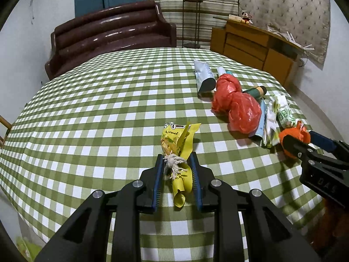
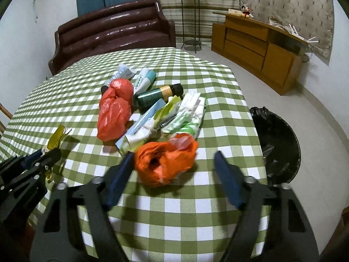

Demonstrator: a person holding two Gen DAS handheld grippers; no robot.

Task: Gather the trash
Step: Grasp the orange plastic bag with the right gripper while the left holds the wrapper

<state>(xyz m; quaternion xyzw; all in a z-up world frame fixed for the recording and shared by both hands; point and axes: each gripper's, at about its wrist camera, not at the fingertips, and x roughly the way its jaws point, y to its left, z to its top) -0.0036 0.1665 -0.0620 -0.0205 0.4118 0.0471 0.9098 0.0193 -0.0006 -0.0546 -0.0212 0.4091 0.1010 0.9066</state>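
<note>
Right gripper (image 2: 173,170) half open, we see orange bag (image 2: 165,161) between jaws, ungripped; bin (image 2: 281,144) right of bag. Left gripper (image 1: 177,170) clamps yellow wrapper (image 1: 176,150).

"kernel" is read on the yellow snack wrapper (image 1: 174,140), and "das" on the black gripper body (image 1: 325,184) at three o'clock.
</note>
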